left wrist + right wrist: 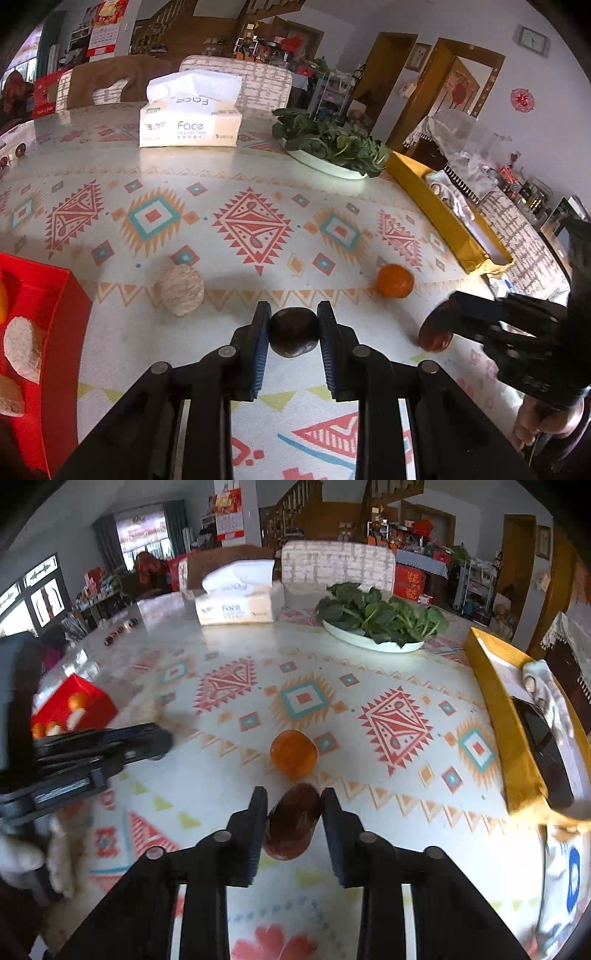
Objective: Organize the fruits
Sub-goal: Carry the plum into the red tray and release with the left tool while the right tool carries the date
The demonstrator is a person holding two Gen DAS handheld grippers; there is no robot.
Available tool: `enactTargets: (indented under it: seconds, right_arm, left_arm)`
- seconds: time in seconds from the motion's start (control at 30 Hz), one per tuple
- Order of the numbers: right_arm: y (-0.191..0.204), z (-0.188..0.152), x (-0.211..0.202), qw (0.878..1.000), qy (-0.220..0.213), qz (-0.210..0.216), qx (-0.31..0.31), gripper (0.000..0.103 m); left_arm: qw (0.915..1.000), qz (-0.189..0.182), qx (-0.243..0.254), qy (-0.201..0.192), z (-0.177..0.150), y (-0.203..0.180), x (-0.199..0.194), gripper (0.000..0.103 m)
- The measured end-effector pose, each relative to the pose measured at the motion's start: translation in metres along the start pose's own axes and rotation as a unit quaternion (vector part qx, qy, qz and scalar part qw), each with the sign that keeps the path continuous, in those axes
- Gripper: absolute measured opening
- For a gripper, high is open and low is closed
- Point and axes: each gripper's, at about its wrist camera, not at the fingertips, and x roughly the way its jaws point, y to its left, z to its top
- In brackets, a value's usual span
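Note:
My left gripper [293, 325] is shut on a dark brown round fruit [293, 336] just above the patterned tablecloth. My right gripper [294, 806] is shut on a reddish-brown oblong fruit [293, 821], which also shows in the left wrist view [436, 332]. An orange [394, 280] lies on the table between the grippers, just beyond my right gripper [293, 752]. A pale netted round fruit [180, 290] sits left of my left gripper. A red box [55, 317] at the left holds pale and orange fruits; it shows far left in the right wrist view [79, 701].
A tissue box [190, 116] stands at the back. A white plate of leafy greens [328, 142] sits back right. A long yellow tray [447, 218] with a cloth and a dark device lies along the right edge [502, 716]. Chairs stand behind the table.

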Motion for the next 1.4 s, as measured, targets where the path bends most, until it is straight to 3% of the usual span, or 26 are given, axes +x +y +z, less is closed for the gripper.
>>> enactTargets:
  seconds: [0.13,0.27,0.3,0.37,0.43,0.57,0.77,0.83,0.97,1.17,1.3,1.4]
  right_arm:
    - [0.003,-0.008,-0.026,1.000,-0.021,-0.001,0.005,0.021]
    - [0.000,-0.013,-0.028,0.999,-0.029,-0.003,0.018,0.023]
    - [-0.001,-0.015,-0.026,0.999,-0.024,-0.003,0.023,0.025]
    - [-0.002,-0.019,-0.018,0.999,-0.012,-0.008,0.029,0.048]
    - [-0.001,-0.022,-0.008,0.999,-0.001,-0.029,0.025,0.055]
    - [-0.006,-0.035,-0.006,0.998,0.013,-0.002,0.055,0.055]
    - [0.005,-0.058,-0.034,0.997,-0.007,0.048,0.054,0.055]
    - [0.011,-0.062,-0.035,0.997,-0.004,0.064,0.050,0.055]
    - [0.023,-0.068,-0.025,0.999,0.010,0.046,0.026,0.055]
    - [0.032,-0.080,-0.027,1.000,0.006,0.008,0.002,0.055]
    - [0.031,-0.088,-0.039,1.000,0.000,-0.007,0.001,0.064]
    - [0.027,-0.093,-0.044,1.000,0.000,-0.014,0.006,0.065]
  left_arm:
    - [0.9999,-0.009,0.002,-0.014,-0.001,-0.005,-0.009,0.025]
    - [0.9997,-0.006,0.001,-0.024,-0.002,-0.008,-0.014,0.025]
    - [0.9996,-0.005,0.000,-0.026,-0.002,-0.008,-0.014,0.025]
    - [0.9995,-0.007,-0.002,-0.032,-0.001,-0.007,-0.017,0.025]
    - [0.9990,-0.010,-0.006,-0.042,0.001,-0.007,-0.025,0.025]
    - [0.9976,-0.011,-0.011,-0.067,-0.007,-0.004,-0.058,0.025]
    - [0.9927,-0.011,-0.064,-0.102,-0.026,0.030,-0.126,0.025]
    - [0.9890,0.003,-0.088,-0.119,-0.034,0.050,-0.149,0.025]
    - [0.9790,0.059,-0.137,-0.139,-0.054,0.096,-0.185,0.025]
    - [0.9553,0.178,-0.189,-0.142,-0.076,0.156,-0.209,0.025]
    - [0.9453,0.201,-0.223,-0.129,-0.082,0.186,-0.206,0.025]
    - [0.9434,0.202,-0.231,-0.125,-0.083,0.191,-0.202,0.026]
